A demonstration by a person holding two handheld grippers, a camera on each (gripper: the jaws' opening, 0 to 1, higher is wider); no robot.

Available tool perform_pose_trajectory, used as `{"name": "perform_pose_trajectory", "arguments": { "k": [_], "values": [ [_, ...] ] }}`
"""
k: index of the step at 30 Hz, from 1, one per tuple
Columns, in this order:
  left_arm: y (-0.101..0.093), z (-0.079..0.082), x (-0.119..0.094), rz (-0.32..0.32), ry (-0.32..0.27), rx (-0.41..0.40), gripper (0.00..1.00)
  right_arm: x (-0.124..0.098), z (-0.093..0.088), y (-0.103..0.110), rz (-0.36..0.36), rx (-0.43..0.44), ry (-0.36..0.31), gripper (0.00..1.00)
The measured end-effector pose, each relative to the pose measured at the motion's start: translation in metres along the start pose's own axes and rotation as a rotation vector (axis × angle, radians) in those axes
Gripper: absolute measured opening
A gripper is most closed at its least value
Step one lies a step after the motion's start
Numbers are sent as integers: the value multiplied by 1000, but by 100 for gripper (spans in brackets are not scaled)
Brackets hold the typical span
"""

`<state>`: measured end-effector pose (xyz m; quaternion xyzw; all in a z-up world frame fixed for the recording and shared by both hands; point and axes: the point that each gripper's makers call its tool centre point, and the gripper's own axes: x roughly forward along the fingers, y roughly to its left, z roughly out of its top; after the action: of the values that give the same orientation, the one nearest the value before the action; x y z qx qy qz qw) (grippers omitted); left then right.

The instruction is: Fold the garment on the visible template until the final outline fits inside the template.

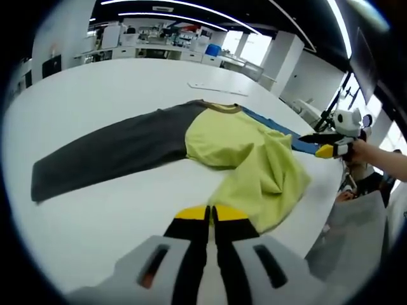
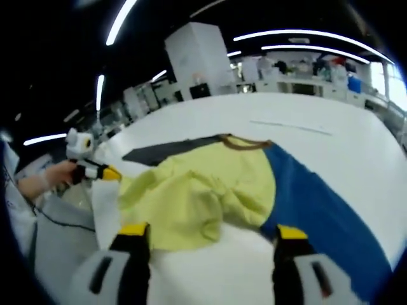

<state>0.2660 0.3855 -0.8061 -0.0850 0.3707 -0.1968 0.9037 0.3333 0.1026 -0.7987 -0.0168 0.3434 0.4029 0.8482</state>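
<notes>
Garment [image 1: 241, 152] lies rumpled on your desk [image 1: 95, 95]; your left gripper [image 1: 211, 216] is clenched, right gripper [image 2: 206, 234] released.

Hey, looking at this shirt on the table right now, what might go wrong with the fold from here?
1. The yellow body is bunched and wrinkled, so folding now would likely lock in creases and give an uneven outline.
2. Its hem lies near the table edge and may slide off.
3. The grey sleeve and blue sleeve are spread wide, so the outline is likely far too big.
</notes>
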Motion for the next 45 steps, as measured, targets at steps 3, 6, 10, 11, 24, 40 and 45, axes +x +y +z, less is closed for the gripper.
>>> {"name": "perform_pose_trajectory", "arguments": {
  "k": [3, 6, 10, 11, 24, 40, 45],
  "values": [
    [-1, -1, 0, 1, 2, -1, 0, 2, -4, 3, -6, -28, 18, 74],
    [0, -1, -1, 1, 2, -3, 0, 4, -7, 7, 2, -31, 29, 72],
    [2, -3, -2, 4, 0, -11, 0, 9, -9, 7, 2, -47, 34, 64],
    [2, -3, -2, 4, 0, -12, 0, 11, -9, 6, 1, -44, 33, 63],
    [6, -5, -5, 6, 0, -28, 0, 35, -18, 5, -20, -95, 80, 38],
    [9, -9, -6, 8, 4, -37, 0, 42, -25, 3, -35, -267, 106, 11],
    [7, -9, -6, 9, 2, -39, 0, 42, -24, 6, -20, -270, 115, 2]
  ]
}}
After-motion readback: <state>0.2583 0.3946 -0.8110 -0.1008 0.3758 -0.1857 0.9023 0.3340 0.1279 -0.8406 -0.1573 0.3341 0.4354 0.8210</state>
